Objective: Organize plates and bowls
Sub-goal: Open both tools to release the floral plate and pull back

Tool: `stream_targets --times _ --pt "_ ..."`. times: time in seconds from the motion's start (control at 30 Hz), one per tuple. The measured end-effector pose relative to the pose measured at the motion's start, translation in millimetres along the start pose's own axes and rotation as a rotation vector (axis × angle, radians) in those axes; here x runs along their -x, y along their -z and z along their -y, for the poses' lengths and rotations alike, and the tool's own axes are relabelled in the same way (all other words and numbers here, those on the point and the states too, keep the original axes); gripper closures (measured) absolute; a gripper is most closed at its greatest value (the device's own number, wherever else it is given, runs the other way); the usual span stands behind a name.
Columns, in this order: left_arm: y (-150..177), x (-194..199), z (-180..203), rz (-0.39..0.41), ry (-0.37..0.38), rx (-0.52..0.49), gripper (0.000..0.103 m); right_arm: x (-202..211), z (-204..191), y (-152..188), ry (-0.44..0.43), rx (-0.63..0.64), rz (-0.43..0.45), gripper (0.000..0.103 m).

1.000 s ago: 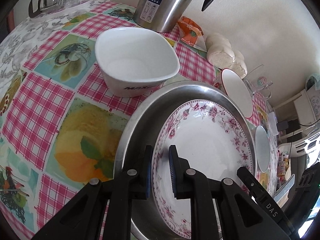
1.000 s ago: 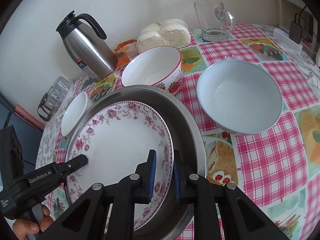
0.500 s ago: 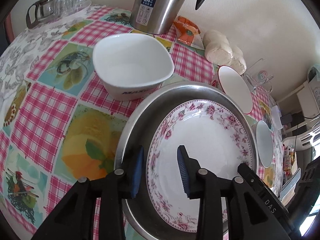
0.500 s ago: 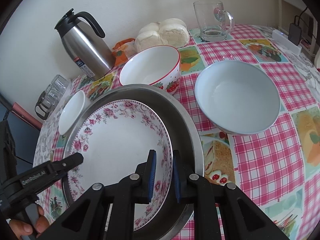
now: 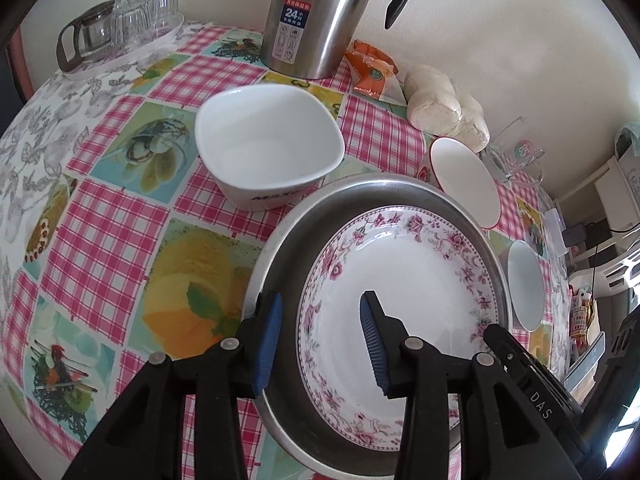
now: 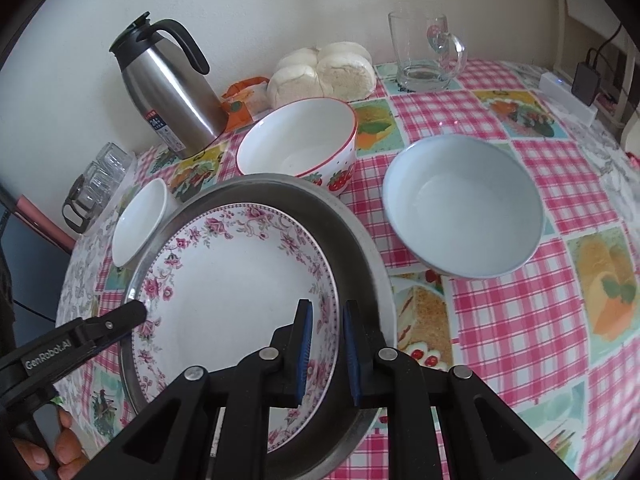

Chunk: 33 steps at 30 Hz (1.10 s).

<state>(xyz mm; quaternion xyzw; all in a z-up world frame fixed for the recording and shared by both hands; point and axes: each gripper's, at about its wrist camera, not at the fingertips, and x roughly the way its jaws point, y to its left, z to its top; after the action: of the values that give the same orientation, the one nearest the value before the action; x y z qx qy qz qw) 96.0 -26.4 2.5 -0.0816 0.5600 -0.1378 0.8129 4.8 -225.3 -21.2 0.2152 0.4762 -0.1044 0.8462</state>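
Jaws: left gripper (image 5: 320, 334) opening, clear of floral plate (image 5: 404, 312); right gripper (image 6: 325, 340) pinches its rim. Glazed, brittle, slippery; grip by rim.

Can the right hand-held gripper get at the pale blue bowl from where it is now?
Probably yes. The pale blue bowl sits alone on the tablecloth to the right of the steel pan, with nothing over it. But the right hand-held gripper is clamped on the floral plate, so it must let go first.

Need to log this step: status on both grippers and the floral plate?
Left gripper opening, astride floral plate rim. Right gripper shut on opposite rim. Plate sits in metal pan. Nothing in the way.
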Motion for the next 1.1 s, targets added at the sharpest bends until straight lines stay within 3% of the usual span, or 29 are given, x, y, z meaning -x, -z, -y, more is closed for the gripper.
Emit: stream_targets --times 0.4,0.57,0.77,0.97,1.07,1.1 --pt "-0.9 20.6 3.3 0.035 -0.034 -0.015 0.051 38.8 -12.4 -10.6 0.047 0.054 0.075 0.083" --pt "-1.1 22.6 0.3 0.035 -0.083 -0.011 0.035 50.9 -22.9 -13.3 0.115 0.093 0.099 0.049" --pt "-1.8 24.7 -6.1 0.045 -0.134 0.003 0.025 55.6 -28.0 -12.9 0.160 0.125 0.094 0.034" --pt "-0.4 23.6 -9.6 0.046 -0.199 0.001 0.022 55.3 -29.4 -11.4 0.194 0.141 0.082 0.020" --pt "0.5 23.0 -11.8 0.047 -0.228 0.005 0.010 53.1 -29.8 -11.4 0.203 0.145 0.073 0.016" --pt "0.5 23.9 -12.0 0.053 -0.237 0.002 0.010 52.7 -30.0 -11.2 0.206 0.147 0.072 0.014"
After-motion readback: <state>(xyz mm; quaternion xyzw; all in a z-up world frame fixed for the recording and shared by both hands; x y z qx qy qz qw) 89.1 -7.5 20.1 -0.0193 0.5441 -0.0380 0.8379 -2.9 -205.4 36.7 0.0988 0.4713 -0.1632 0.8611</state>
